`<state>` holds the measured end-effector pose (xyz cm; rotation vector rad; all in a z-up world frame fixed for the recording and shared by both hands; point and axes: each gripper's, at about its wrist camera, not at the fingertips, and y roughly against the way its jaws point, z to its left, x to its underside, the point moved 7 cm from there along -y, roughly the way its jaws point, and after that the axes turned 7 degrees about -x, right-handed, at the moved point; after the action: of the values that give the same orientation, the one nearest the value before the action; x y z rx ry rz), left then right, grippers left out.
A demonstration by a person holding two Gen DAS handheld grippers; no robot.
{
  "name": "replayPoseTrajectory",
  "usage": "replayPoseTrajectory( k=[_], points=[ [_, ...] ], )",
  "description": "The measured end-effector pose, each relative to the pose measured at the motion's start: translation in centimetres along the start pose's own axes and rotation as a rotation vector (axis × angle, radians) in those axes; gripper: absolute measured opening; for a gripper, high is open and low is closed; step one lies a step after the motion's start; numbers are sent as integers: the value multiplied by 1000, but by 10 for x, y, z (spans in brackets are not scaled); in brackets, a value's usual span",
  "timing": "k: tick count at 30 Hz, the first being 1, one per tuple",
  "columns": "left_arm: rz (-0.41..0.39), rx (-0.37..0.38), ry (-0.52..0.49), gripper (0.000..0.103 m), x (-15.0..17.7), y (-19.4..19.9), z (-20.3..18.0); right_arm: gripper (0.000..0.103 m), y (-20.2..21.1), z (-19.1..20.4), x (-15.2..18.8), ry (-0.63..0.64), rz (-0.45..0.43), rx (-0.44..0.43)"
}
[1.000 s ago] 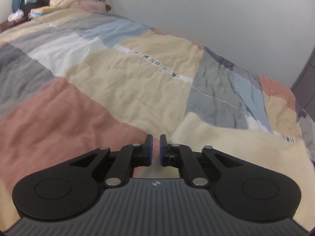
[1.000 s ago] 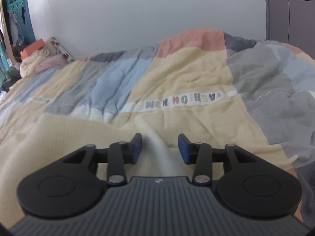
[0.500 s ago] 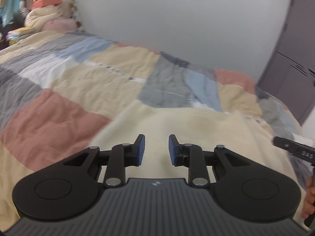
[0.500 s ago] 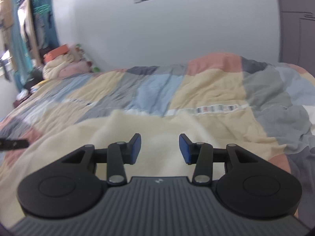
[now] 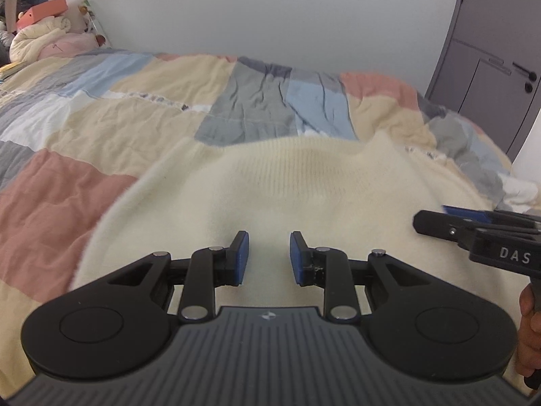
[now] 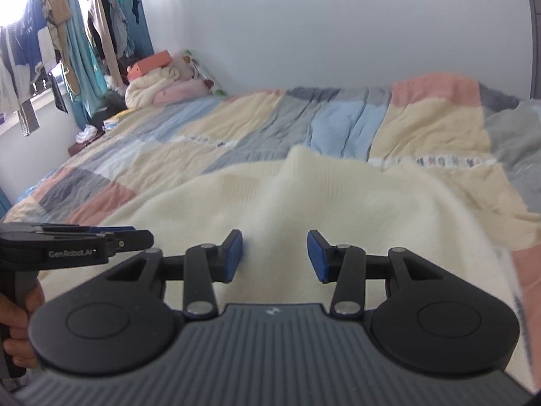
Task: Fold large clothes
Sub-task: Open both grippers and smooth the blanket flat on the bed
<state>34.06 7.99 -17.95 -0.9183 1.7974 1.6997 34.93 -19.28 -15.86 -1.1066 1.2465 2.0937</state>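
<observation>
Sweater [image 5: 287,189] spread flat on quilt [image 5: 101,125]. Left gripper [image 5: 267,253] released, clear of the knit. Right gripper [image 6: 274,255] likewise released, holding nothing.

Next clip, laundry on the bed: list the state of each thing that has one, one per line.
Cream sweater: lying on the bed, not gripped.
Left tool: open, empty.
Right tool: open, empty.
Patchwork quilt: spread out, wrinkled.
Grey door: closed.
</observation>
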Motion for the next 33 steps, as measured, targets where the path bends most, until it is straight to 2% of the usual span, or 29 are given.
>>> replayPoseTrajectory(
  k=[9, 19, 24, 28, 32, 33],
  points=[
    [30, -30, -50, 33, 11, -29, -7, 45, -46, -12, 21, -27, 96, 45],
    [22, -38, -57, 33, 11, -31, -6, 47, -51, -13, 23, -3, 84, 47],
    [6, -13, -18, 35, 17, -12, -6, 47, -43, -12, 23, -17, 70, 35],
    [-2, 9, 11, 41, 26, 12, -10, 47, -29, -3, 29, -7, 76, 31],
    [-16, 51, 63, 44, 45, 52, -14, 47, -6, 5, 35, -55, 80, -9],
    [-24, 67, 93, 48, 51, 64, -15, 47, 0, 8, 38, -80, 84, -25]
  ],
)
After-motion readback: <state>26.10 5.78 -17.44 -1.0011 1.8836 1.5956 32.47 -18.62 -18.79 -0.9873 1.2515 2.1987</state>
